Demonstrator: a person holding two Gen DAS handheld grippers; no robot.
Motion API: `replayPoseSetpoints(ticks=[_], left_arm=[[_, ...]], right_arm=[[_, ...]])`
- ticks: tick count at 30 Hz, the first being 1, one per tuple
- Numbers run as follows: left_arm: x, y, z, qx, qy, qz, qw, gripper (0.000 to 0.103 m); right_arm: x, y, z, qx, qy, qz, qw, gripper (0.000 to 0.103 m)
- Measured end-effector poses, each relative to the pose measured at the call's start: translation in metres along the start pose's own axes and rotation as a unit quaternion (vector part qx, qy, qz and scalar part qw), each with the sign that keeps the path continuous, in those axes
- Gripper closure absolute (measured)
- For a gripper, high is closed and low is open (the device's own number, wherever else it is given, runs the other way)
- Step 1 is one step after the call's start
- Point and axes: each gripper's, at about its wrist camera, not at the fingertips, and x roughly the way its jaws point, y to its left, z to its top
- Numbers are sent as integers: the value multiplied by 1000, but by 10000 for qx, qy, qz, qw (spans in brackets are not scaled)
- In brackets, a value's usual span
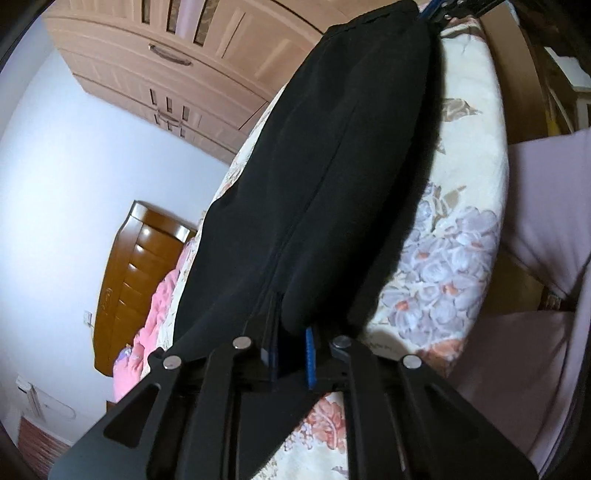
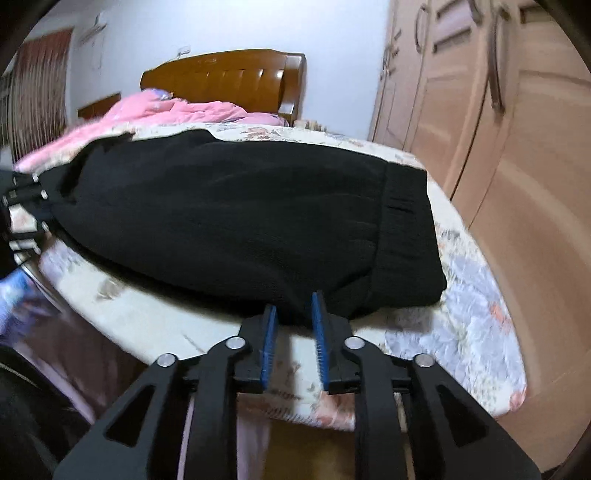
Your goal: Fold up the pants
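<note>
Left wrist view: black pants (image 1: 325,177) lie stretched lengthwise on the bed's floral sheet (image 1: 454,236), running away from the camera toward the far end. Left gripper (image 1: 291,354) is clamped on the near end of the pants; black fabric is bunched between the blue pads, jaws nearly together. At the top edge the other gripper's blue-padded tip (image 1: 436,11) meets the far end of the pants. Wardrobe (image 1: 177,62) and wooden headboard (image 1: 136,273) sit off to the left, pink blanket (image 1: 147,325) by the headboard.

Right wrist view: same pants (image 2: 236,221) lie across the sheet (image 2: 472,317), waistband end to the right near the bed's edge. Right gripper (image 2: 293,339) has jaws apart, a clear gap between the blue pads; fingertips sit just at the pants' near edge, nothing pinched. Left gripper (image 2: 26,206) shows at the left edge on the pants' other end; grip hidden from here. Pink blanket (image 2: 177,110) and headboard (image 2: 229,74) behind, wardrobe (image 2: 498,147) right.
</note>
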Motion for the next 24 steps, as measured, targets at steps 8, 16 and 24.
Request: replayPoseSetpoints(ticks=[8,16,24], left_arm=[[-5,7,-1,-696,11,-308,9971,85],[-3,12,3,-884,35,-263,9957,84],[0,14,-1,-913,-7,-186,9957,83]], right_arm=[[-28,-42,7,1080,-379,115,9934,42],[-9,-71,1,2226,-30,-71,9749,42],[-3,-93,-7,3230,-381,606,9437,60]])
